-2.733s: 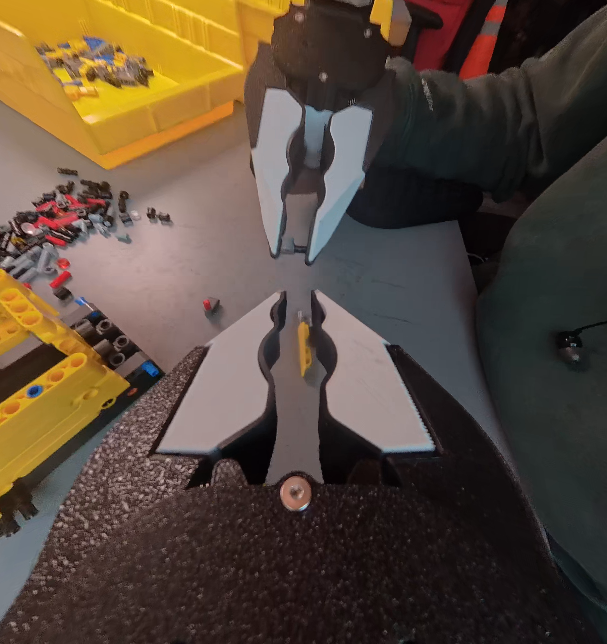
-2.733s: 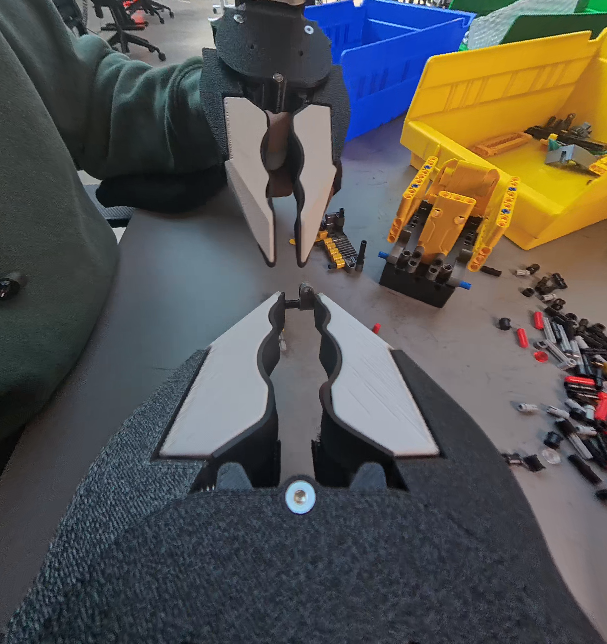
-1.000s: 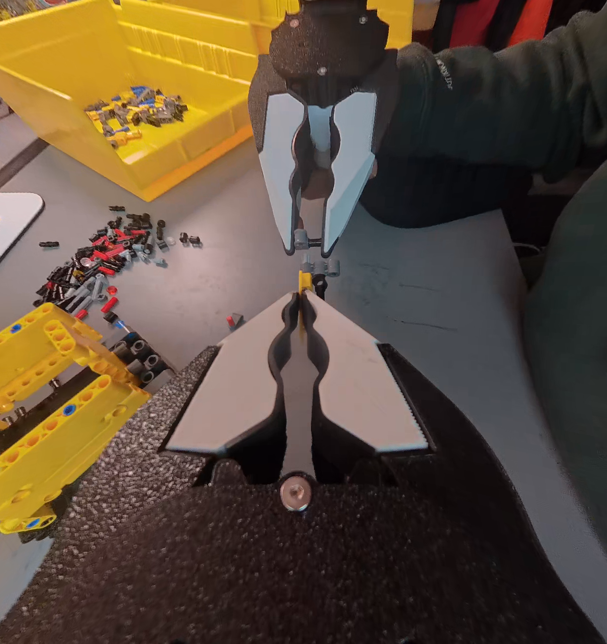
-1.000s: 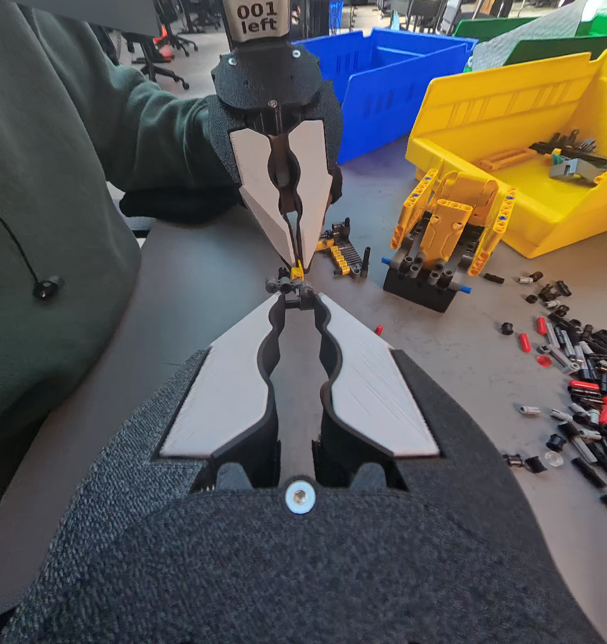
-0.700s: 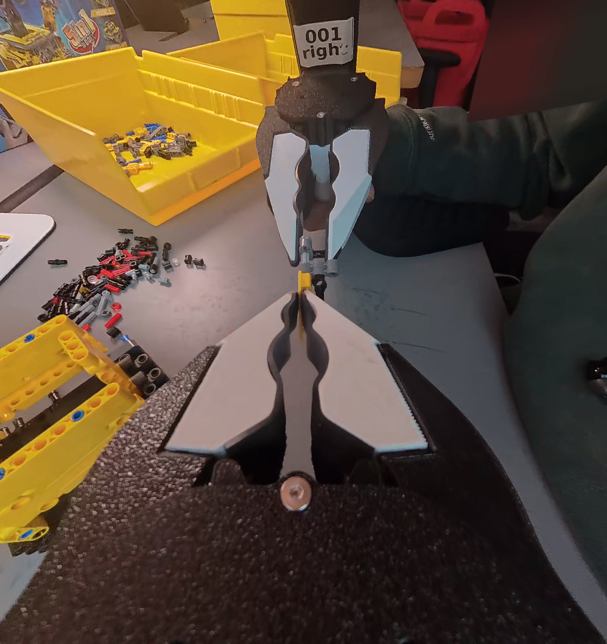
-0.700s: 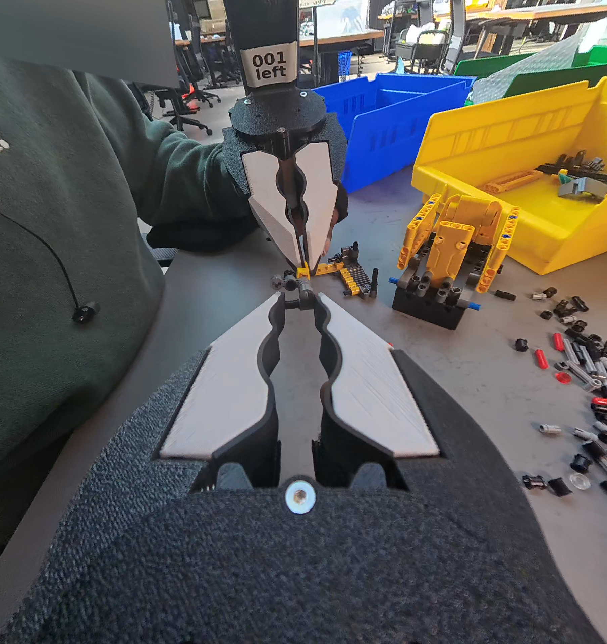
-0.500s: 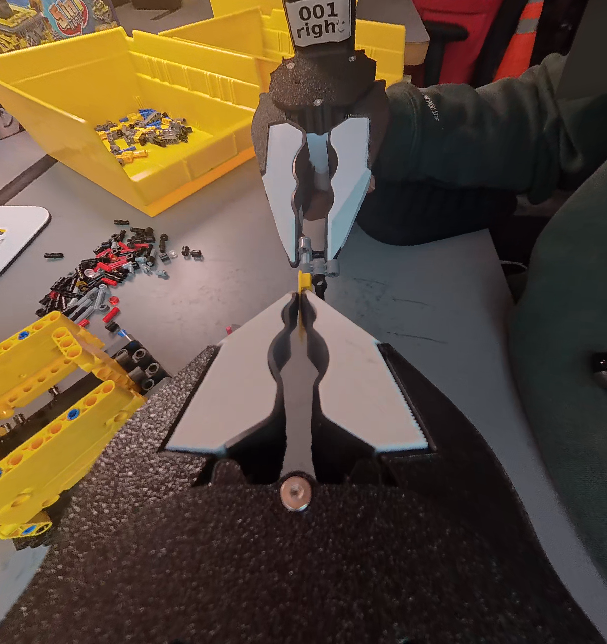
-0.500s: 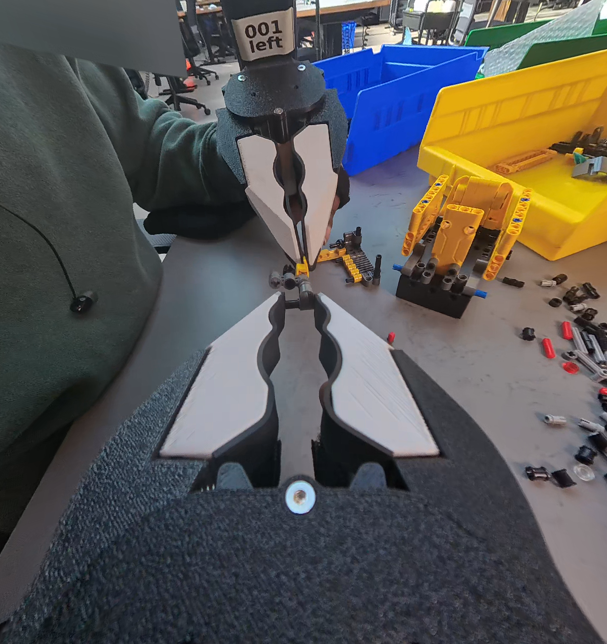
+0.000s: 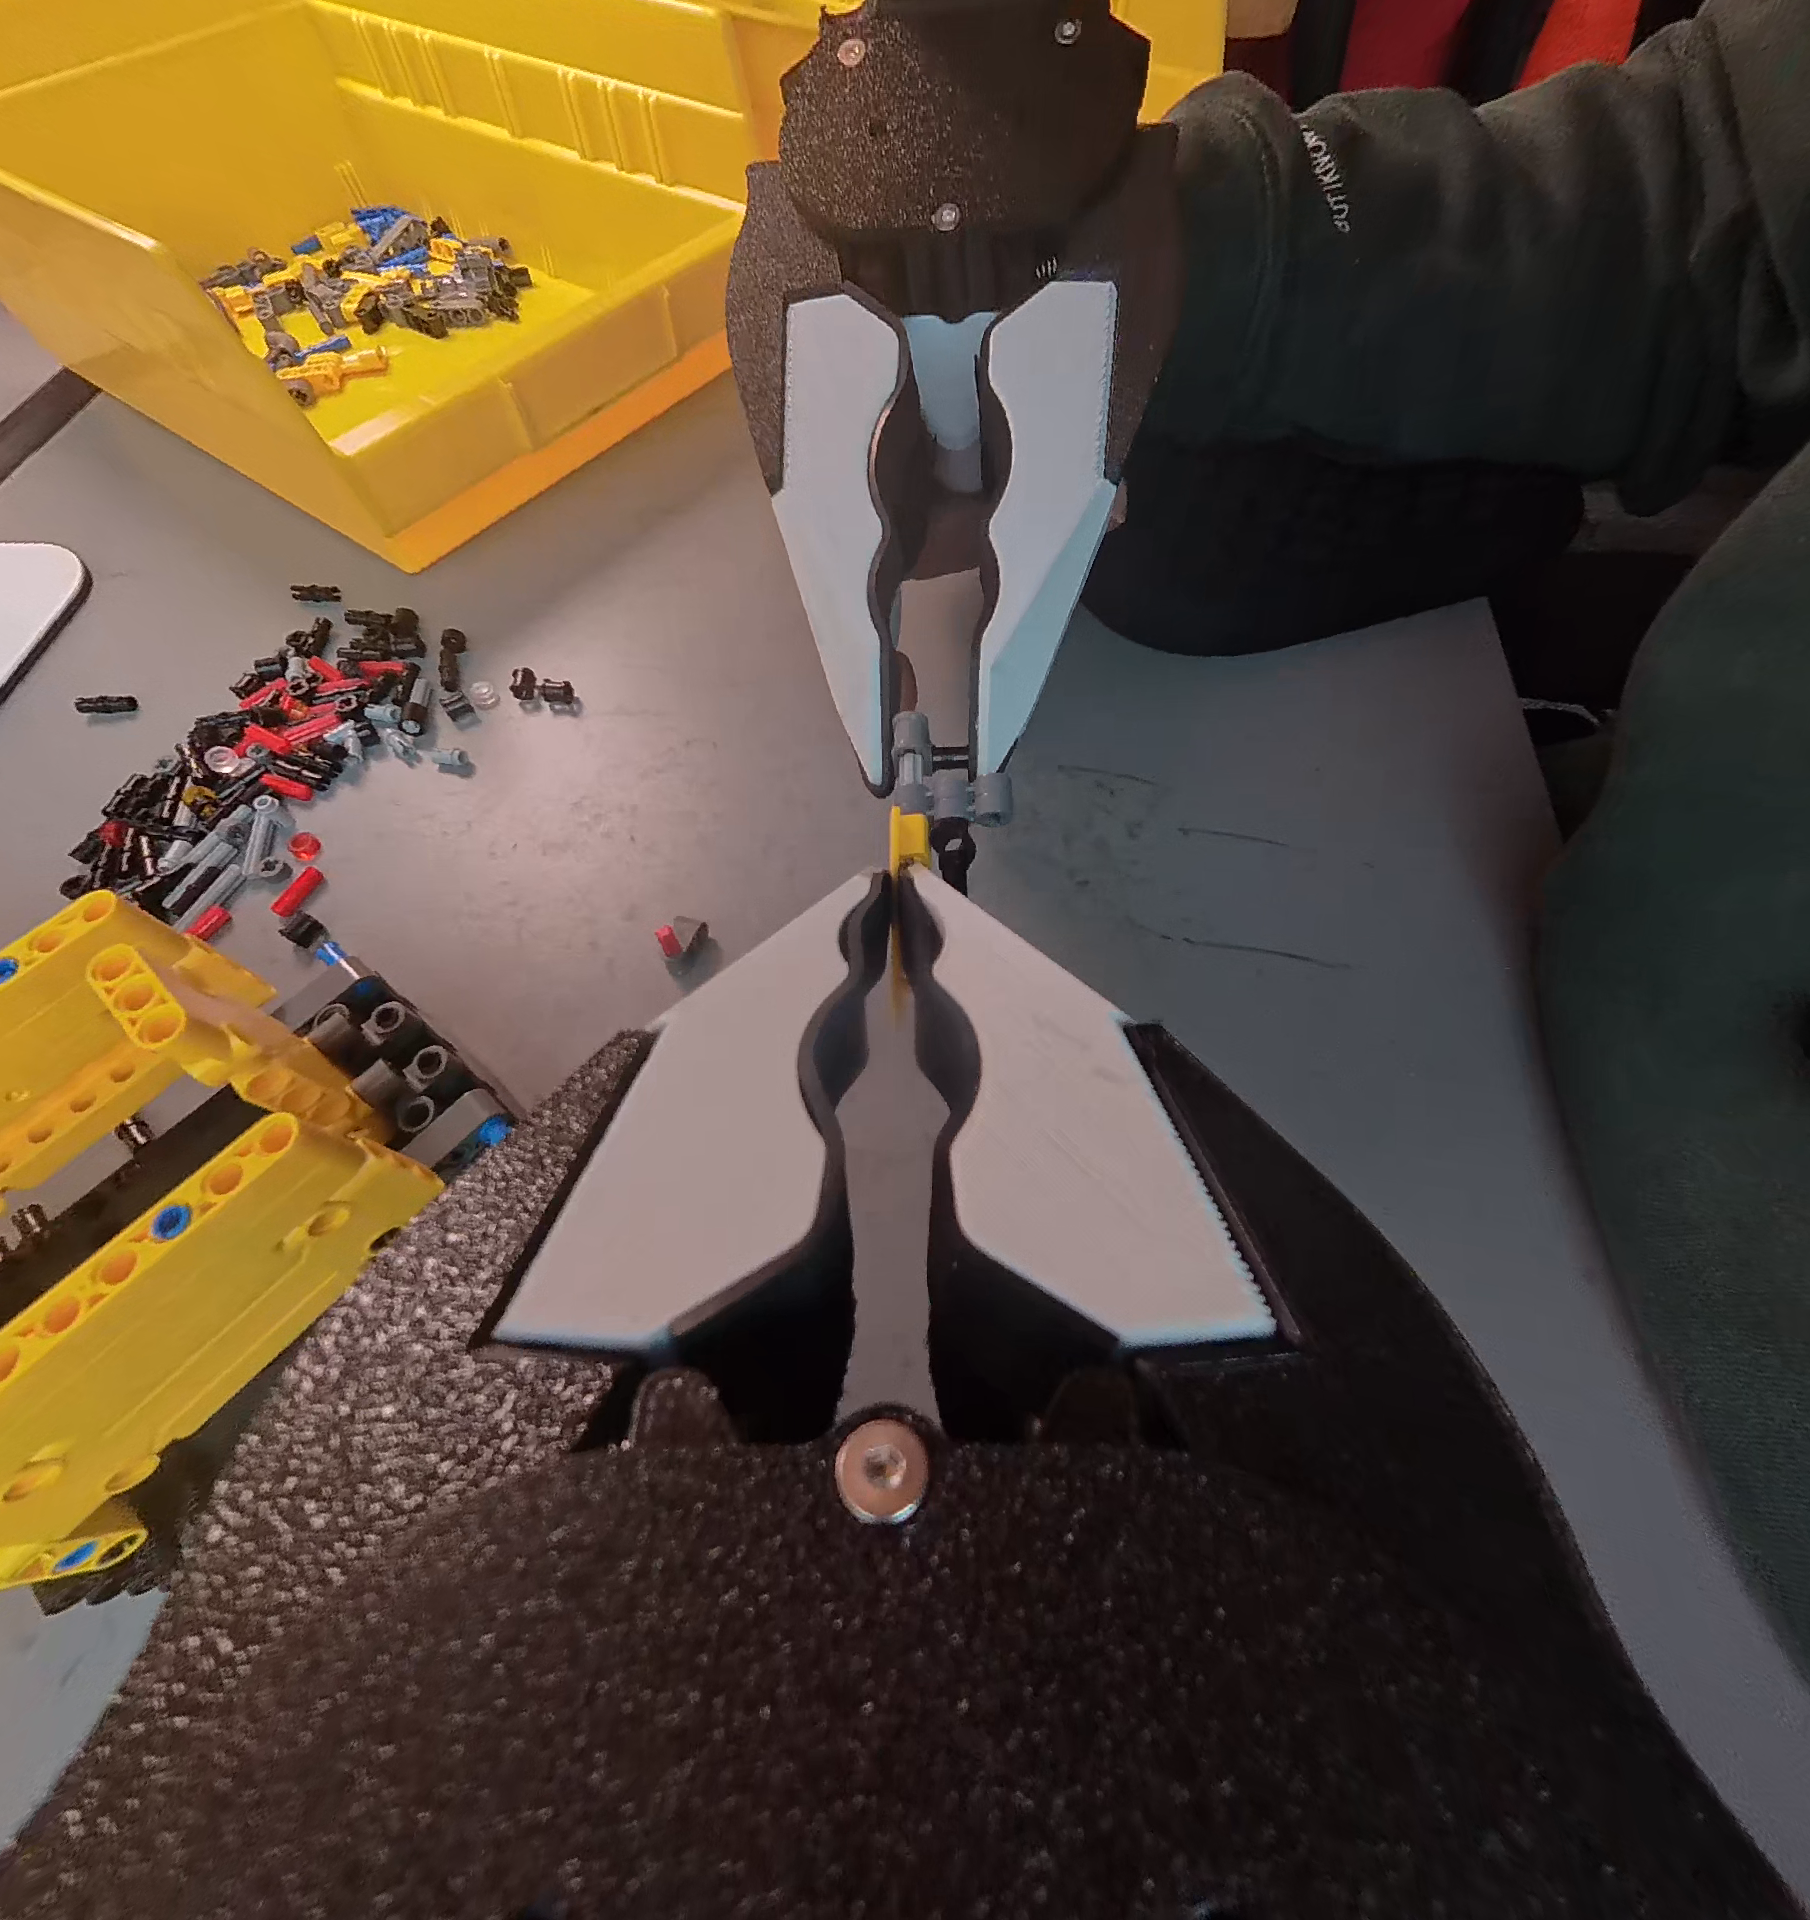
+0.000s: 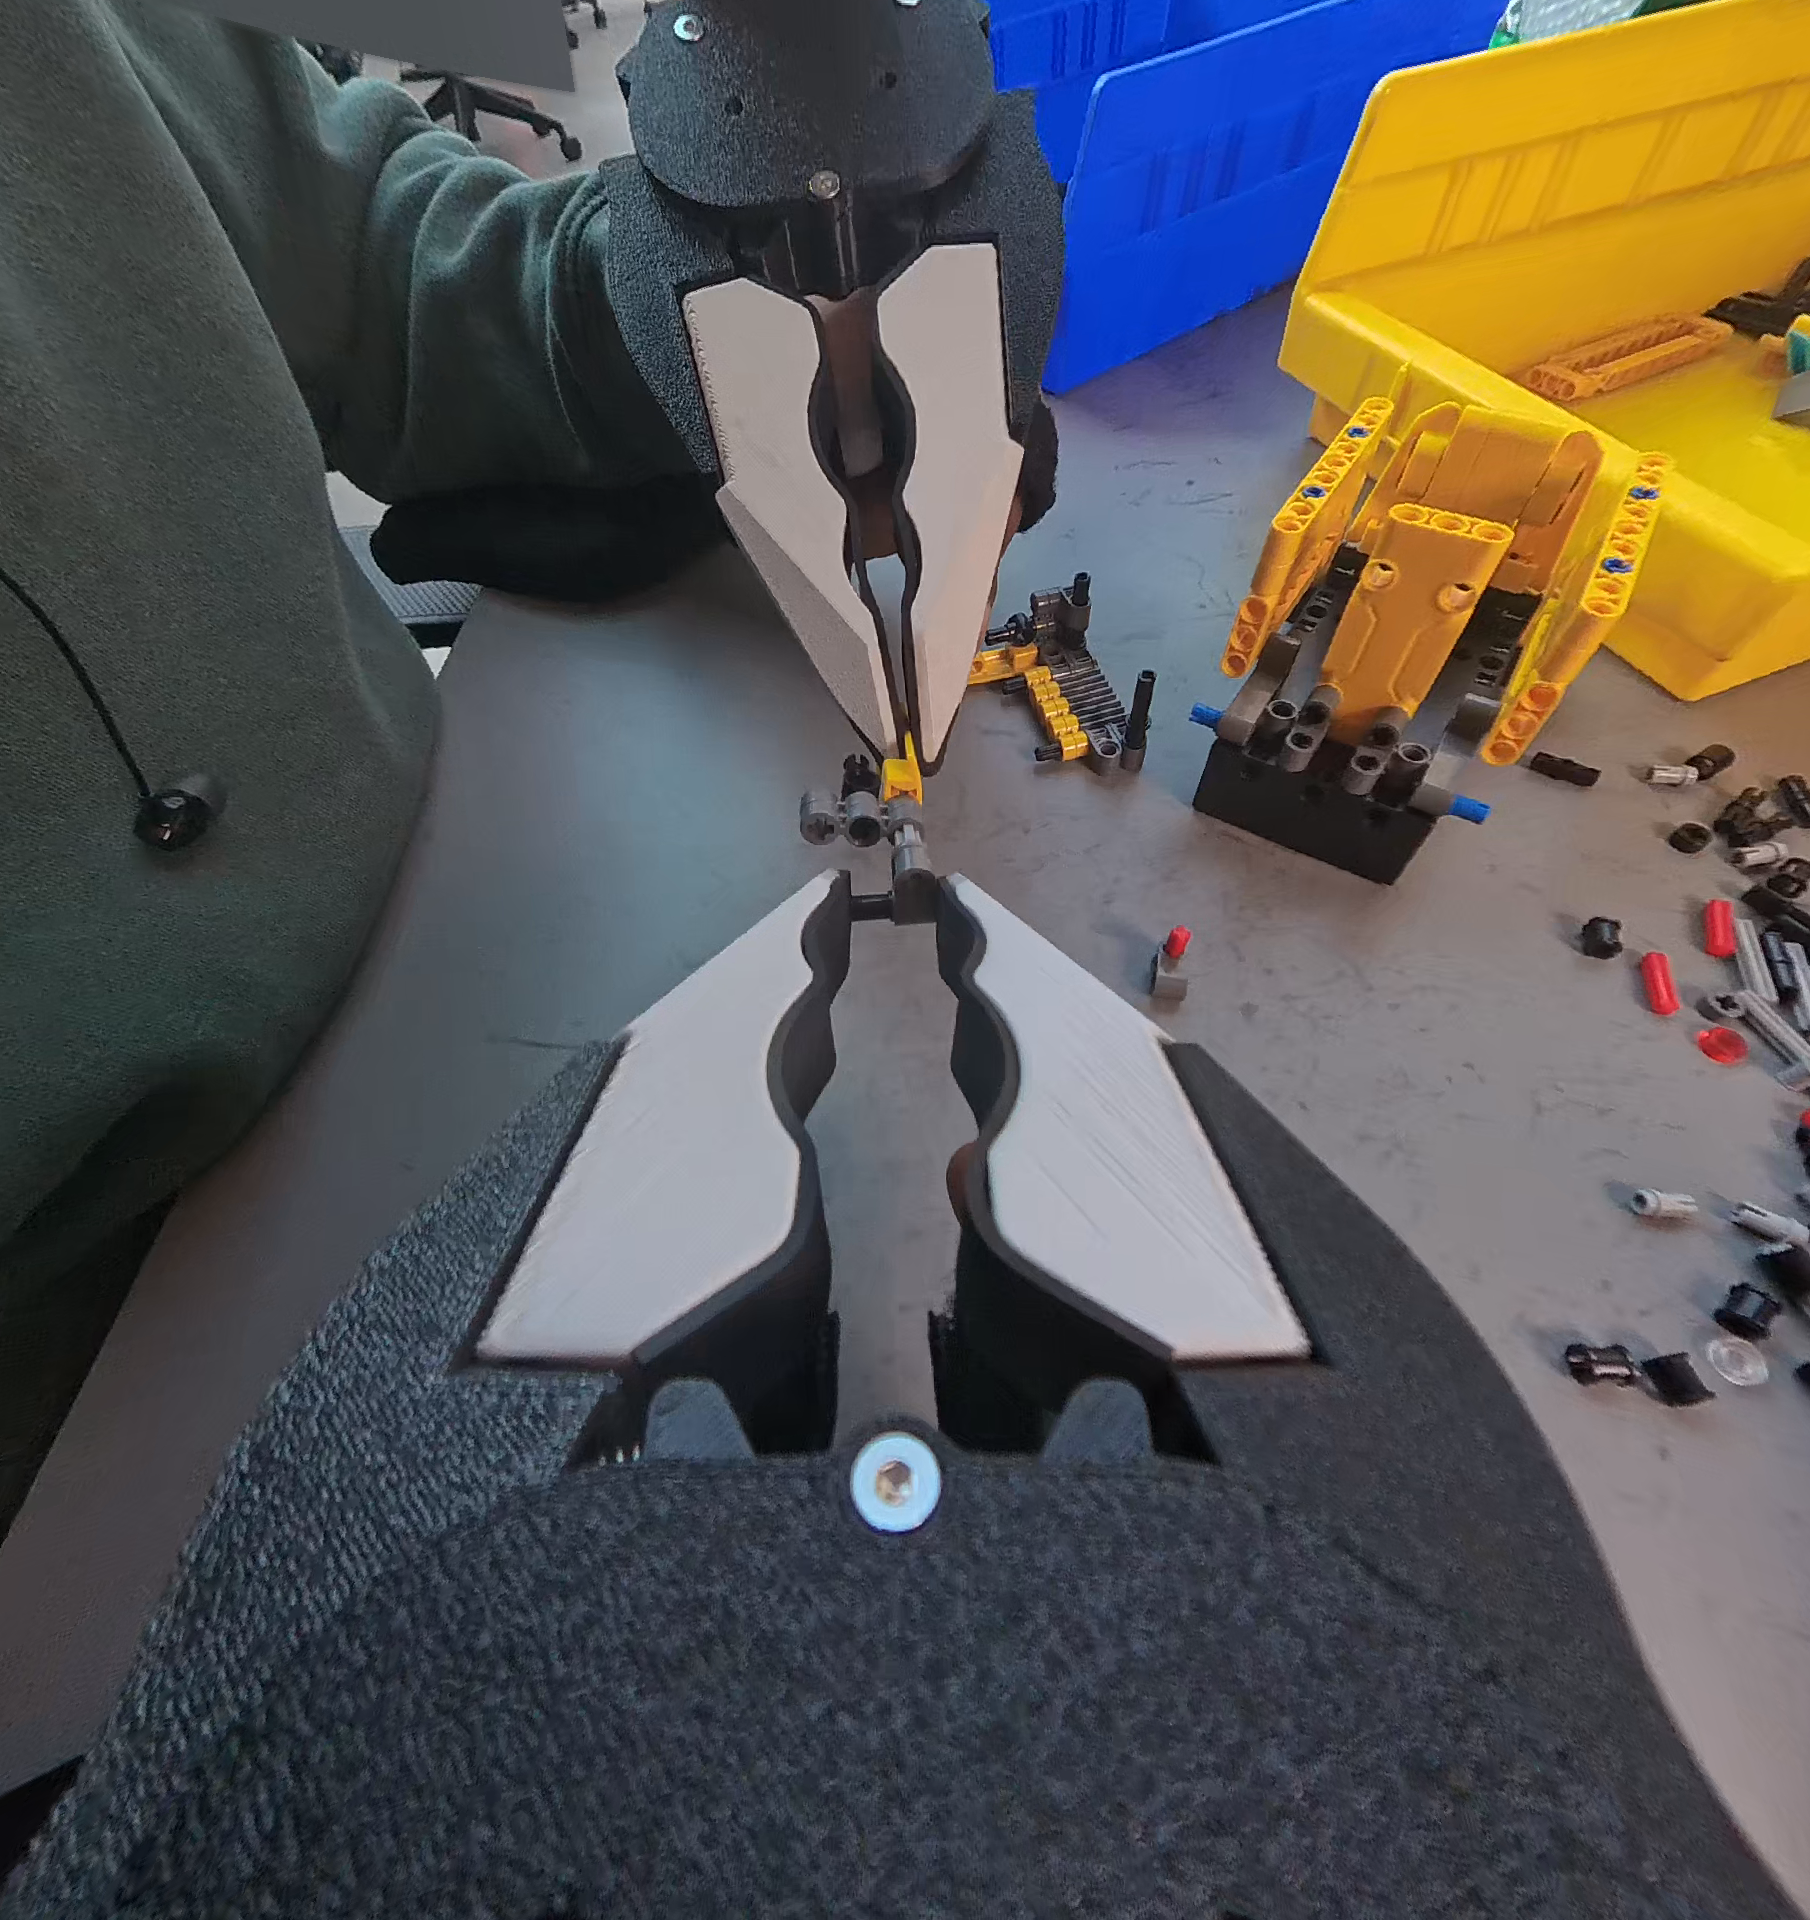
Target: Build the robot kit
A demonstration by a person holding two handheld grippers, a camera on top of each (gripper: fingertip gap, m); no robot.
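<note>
My left gripper [image 9: 899,883] is shut on a thin yellow piece [image 9: 906,836] that sticks out past its tips. My right gripper [image 10: 893,896] is shut on a dark grey connector with a black pin [image 10: 906,883]. The two grippers meet tip to tip above the grey table [image 9: 1244,831]. A short row of grey connectors [image 9: 951,795] sits between them, touching the yellow piece. In the right wrist view the left gripper [image 10: 906,746] comes down from above with the yellow piece [image 10: 899,779] and the grey connectors [image 10: 847,821]. In the left wrist view the right gripper [image 9: 932,764] faces me.
A yellow-and-black model [image 10: 1400,623] stands on the table, with a small yellow-and-black subassembly [image 10: 1067,696] beside it. Loose small parts [image 9: 288,727] lie in a pile, and one red-and-grey piece [image 10: 1171,961] lies apart. Yellow bins [image 9: 413,260] and a blue bin [image 10: 1192,208] stand behind. A person's green sleeve [image 10: 205,364] is close. Only a small space, under 4 cm, lies between the two pairs of fingers. The small yellow-and-black subassembly [image 10: 1067,696] is about 11 cm from my left fingertips.
My left gripper has closed on the yellow piece and lifted it up to the right gripper's grey connector. Over the last second both grippers have stayed tip to tip, shifting only slightly.
</note>
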